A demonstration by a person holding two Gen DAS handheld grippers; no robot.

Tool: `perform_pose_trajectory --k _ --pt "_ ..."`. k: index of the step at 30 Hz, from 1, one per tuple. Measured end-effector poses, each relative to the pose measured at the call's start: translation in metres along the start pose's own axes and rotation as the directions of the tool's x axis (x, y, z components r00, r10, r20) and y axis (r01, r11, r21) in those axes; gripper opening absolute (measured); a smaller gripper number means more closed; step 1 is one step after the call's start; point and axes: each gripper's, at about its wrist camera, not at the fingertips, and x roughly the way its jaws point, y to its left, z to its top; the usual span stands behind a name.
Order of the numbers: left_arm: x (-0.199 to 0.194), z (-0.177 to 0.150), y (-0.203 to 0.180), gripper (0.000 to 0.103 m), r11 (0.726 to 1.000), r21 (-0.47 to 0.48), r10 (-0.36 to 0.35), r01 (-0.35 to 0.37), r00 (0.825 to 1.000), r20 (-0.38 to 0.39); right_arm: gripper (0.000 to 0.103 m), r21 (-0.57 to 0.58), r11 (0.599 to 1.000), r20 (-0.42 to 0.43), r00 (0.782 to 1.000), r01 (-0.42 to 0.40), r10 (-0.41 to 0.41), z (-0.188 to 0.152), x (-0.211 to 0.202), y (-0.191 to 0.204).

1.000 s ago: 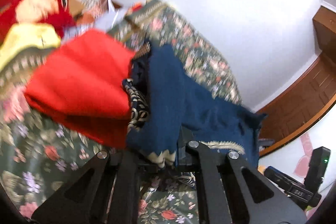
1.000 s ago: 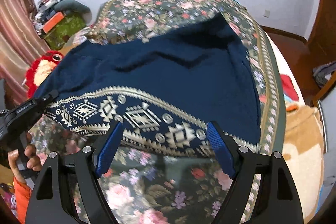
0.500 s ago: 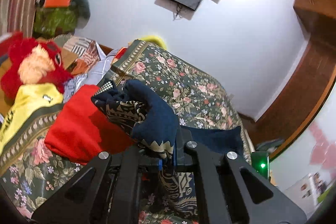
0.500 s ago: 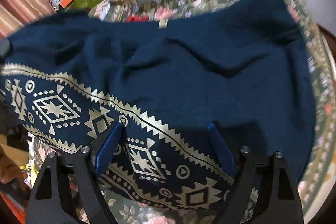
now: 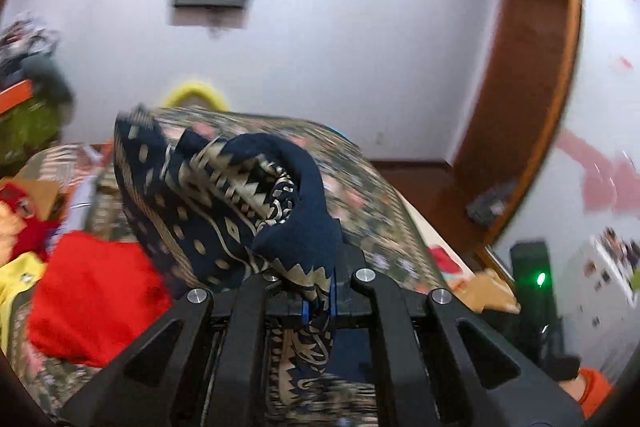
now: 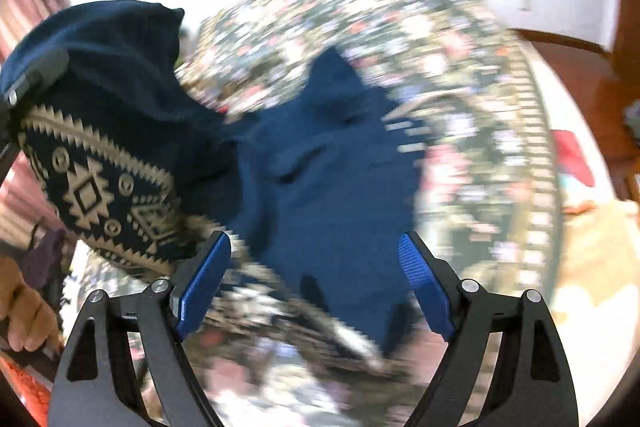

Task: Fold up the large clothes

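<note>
Left wrist view: the left claw (image 5: 318, 301) is clamped shut on a bunched edge of a navy garment with a cream geometric border (image 5: 224, 203), lifting it above a floral-covered bed (image 5: 384, 223). A red cloth (image 5: 96, 303) lies on the bed to the left. Right wrist view: the right claw (image 6: 316, 287) stands wide open, its blue pads (image 6: 204, 283) holding nothing, angled down over the garment's plain navy part (image 6: 332, 179) spread on the bed. A person's fingers (image 6: 24, 315) show at the left edge.
</note>
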Motion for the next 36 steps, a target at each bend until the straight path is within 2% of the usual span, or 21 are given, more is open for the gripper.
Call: perform_pose_trajectory --k 3,6,10,13,14,15,16,18,19,20,22,24,25,27,30,32,34,36 --pt "0.027 -0.016 -0.032 0.005 0.996 0.029 -0.077 0.081 0.992 -0.096 0.084 0.048 0.998 0.019 0.999 0.043 -0.044 -0.006 -0.017 -0.031" --pt "0.058 -0.045 -0.05 0.005 0.989 0.006 -0.145 0.151 0.96 -0.24 0.084 0.095 0.993 0.016 0.997 0.068 -0.07 -0.011 -0.027 -0.056" --pt "0.086 -0.082 -0.055 0.005 0.98 -0.039 -0.198 0.197 0.908 -0.369 0.084 0.123 0.989 0.013 0.996 0.088 -0.091 -0.023 -0.039 -0.076" --pt "0.102 -0.103 -0.048 0.005 0.959 -0.136 -0.285 0.25 0.843 -0.457 0.084 0.131 0.987 0.014 0.996 0.09 -0.093 -0.028 -0.043 -0.082" --pt "0.107 -0.11 -0.044 0.005 0.955 -0.166 -0.297 0.247 0.825 -0.48 0.084 0.132 0.987 0.016 0.996 0.089 -0.092 -0.029 -0.047 -0.083" --pt "0.108 -0.114 -0.045 0.005 0.956 -0.164 -0.294 0.244 0.819 -0.492 0.084 0.134 0.987 0.019 0.996 0.087 -0.091 -0.03 -0.05 -0.084" --pt "0.107 -0.118 -0.046 0.005 0.961 -0.138 -0.275 0.238 0.821 -0.5 0.084 0.137 0.987 0.024 0.996 0.084 -0.089 -0.03 -0.054 -0.083" --pt "0.097 -0.117 -0.053 0.007 0.975 -0.064 -0.218 0.214 0.845 -0.489 0.084 0.139 0.987 0.035 0.996 0.074 -0.08 -0.031 -0.061 -0.082" --pt "0.091 -0.116 -0.056 0.013 0.978 -0.03 -0.197 0.209 0.854 -0.482 0.084 0.139 0.988 0.042 0.996 0.068 -0.074 -0.03 -0.065 -0.08" --pt "0.085 -0.114 -0.06 0.017 0.976 -0.008 -0.194 0.217 0.856 -0.48 0.084 0.136 0.989 0.049 0.996 0.065 -0.072 -0.029 -0.068 -0.079" --pt "0.072 -0.111 -0.066 0.033 0.97 0.021 -0.203 0.242 0.856 -0.475 0.084 0.126 0.99 0.062 0.996 0.063 -0.071 -0.027 -0.074 -0.073" --pt "0.054 -0.107 -0.071 0.038 0.964 0.057 -0.206 0.261 0.862 -0.462 0.084 0.114 0.992 0.076 0.995 0.056 -0.065 -0.025 -0.078 -0.067" --pt "0.042 -0.105 -0.073 0.043 0.963 0.082 -0.195 0.258 0.871 -0.45 0.084 0.104 0.993 0.084 0.995 0.051 -0.06 -0.023 -0.082 -0.062" --pt "0.028 -0.094 -0.074 0.043 0.964 0.12 -0.169 0.236 0.897 -0.408 0.084 0.08 0.996 0.097 0.994 0.041 -0.049 -0.02 -0.084 -0.052" --pt "0.005 -0.079 -0.064 0.044 0.972 0.149 -0.122 0.181 0.933 -0.34 0.084 0.038 0.999 0.11 0.993 0.031 -0.035 -0.016 -0.081 -0.034" --pt "-0.006 -0.067 -0.051 0.052 0.979 0.172 -0.056 0.109 0.957 -0.285 0.084 0.008 1.0 0.113 0.993 0.017 -0.018 -0.013 -0.076 -0.021" --pt "-0.017 -0.062 -0.034 0.063 0.982 0.182 0.001 0.043 0.972 -0.234 0.084 -0.014 1.0 0.109 0.994 0.004 -0.003 -0.01 -0.069 -0.01" --pt "-0.018 -0.057 -0.014 0.065 0.984 0.178 0.052 -0.016 0.979 -0.198 0.084 -0.028 1.0 0.095 0.995 -0.01 0.012 -0.009 -0.057 -0.002"
